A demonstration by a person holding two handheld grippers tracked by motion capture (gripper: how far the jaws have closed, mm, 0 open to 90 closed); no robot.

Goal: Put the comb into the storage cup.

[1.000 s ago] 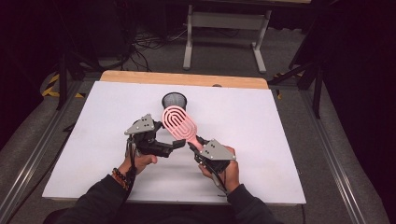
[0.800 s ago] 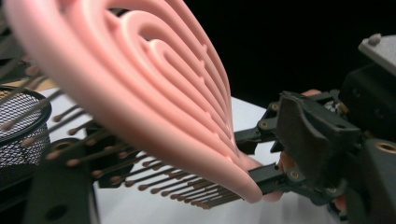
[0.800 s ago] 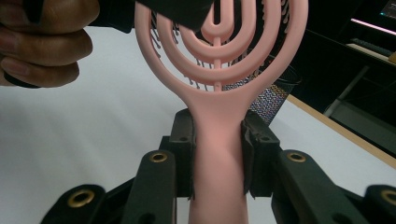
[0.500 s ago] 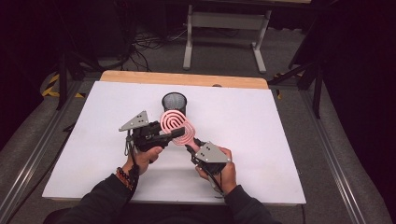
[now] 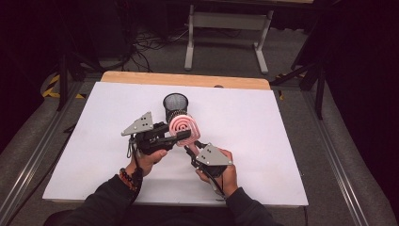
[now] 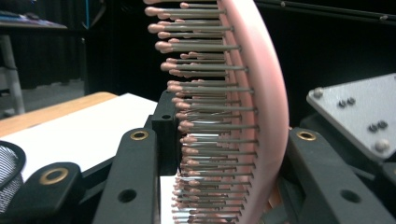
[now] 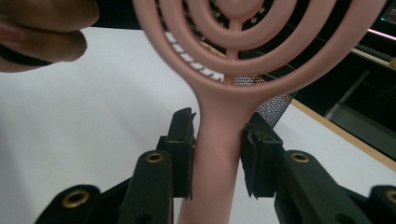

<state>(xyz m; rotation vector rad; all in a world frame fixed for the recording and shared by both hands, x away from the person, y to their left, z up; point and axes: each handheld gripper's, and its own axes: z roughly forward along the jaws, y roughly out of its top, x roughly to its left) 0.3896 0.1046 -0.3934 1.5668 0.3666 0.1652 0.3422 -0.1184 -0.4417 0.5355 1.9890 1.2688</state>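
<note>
The right gripper (image 5: 192, 147) pinches the pink hairbrush (image 5: 183, 130) by its handle, holding it up beside the mesh cup (image 5: 175, 104) — the left gripper's (image 5: 181, 135) jaws straddle its head, seemingly for a handover — whether they press it, I cannot tell

A white table (image 5: 263, 141) with a wooden far edge carries a black mesh cup (image 5: 175, 106).

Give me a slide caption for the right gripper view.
Right hand-held gripper clamps the pink vented hairbrush by its handle above the white table.
</note>
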